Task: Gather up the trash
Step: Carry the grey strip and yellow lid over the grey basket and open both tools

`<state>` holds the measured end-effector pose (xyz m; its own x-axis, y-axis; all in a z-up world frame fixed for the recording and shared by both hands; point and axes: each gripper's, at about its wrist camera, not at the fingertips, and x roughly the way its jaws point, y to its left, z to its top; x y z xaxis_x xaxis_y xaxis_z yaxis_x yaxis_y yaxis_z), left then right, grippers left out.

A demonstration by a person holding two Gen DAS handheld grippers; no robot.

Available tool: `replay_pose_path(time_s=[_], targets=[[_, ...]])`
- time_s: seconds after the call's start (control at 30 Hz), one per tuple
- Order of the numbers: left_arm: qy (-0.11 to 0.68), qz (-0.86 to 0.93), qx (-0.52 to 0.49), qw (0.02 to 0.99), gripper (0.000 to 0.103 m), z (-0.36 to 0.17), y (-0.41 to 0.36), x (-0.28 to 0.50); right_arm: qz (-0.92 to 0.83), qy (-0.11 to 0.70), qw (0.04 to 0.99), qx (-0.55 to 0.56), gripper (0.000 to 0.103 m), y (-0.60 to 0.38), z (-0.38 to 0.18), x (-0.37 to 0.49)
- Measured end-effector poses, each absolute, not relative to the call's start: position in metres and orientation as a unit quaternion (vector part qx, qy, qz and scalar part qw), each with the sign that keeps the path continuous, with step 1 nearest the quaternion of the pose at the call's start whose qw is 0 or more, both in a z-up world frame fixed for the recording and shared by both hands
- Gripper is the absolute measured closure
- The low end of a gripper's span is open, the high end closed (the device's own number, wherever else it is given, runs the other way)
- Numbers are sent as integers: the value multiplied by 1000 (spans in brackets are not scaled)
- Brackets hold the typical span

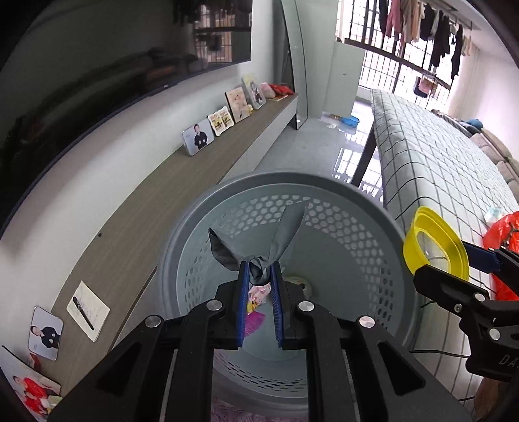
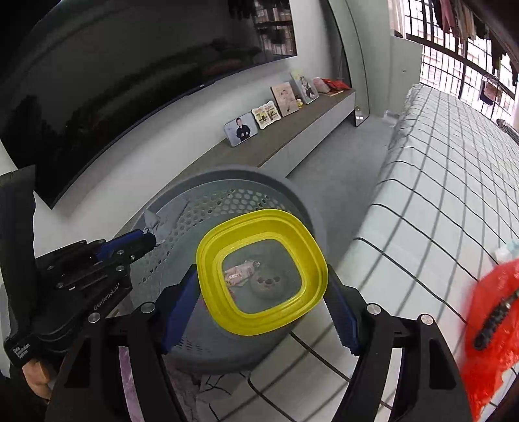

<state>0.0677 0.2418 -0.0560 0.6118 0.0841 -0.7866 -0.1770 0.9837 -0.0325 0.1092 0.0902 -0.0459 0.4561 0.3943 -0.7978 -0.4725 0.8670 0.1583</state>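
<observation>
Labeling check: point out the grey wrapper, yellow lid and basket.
grey wrapper (image 1: 258, 271), left wrist view, knot between the fingers.
yellow lid (image 2: 259, 319), right wrist view, near rim.
basket (image 1: 275, 183), left wrist view, far rim.

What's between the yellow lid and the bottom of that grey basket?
Only air. In the right wrist view, the yellow lid, held by the right gripper, hangs above the basket; wrappers on its floor show through the lid's clear centre.

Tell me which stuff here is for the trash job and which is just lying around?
For the job: grey wrapper in left gripper; yellow container in right gripper; perforated bin.

Just lying about: photo frames; TV; checked bed; hanging clothes.
</observation>
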Motion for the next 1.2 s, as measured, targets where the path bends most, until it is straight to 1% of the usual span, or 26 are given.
replay_pose_path(time_s=[0.27, 0.63, 0.67, 0.73, 0.8, 0.87, 0.9, 1.13, 1.2], targets=[[447, 73, -64, 889, 89, -70, 250, 74, 256, 473, 842, -53, 32, 107, -64, 122], [452, 79, -65, 886, 89, -75, 252, 77, 254, 471, 844, -47, 30, 106, -66, 123], [450, 81, -65, 887, 87, -75, 252, 76, 253, 470, 844, -47, 30, 105, -66, 123], [449, 84, -63, 887, 81, -75, 252, 75, 254, 472, 843, -47, 30, 103, -67, 124], [448, 87, -62, 888, 67, -74, 253, 73, 254, 475, 841, -47, 30, 104, -67, 125], [445, 89, -62, 889, 61, -74, 253, 72, 254, 474, 842, -47, 28, 103, -66, 123], [444, 90, -62, 889, 59, -73, 254, 71, 253, 472, 843, -47, 28, 102, -65, 122], [446, 94, -66, 888, 59, -74, 256, 70, 253, 470, 844, -45, 28, 100, -66, 121], [446, 94, -68, 888, 56, -73, 258, 69, 254, 470, 844, -44, 28, 99, -66, 120]])
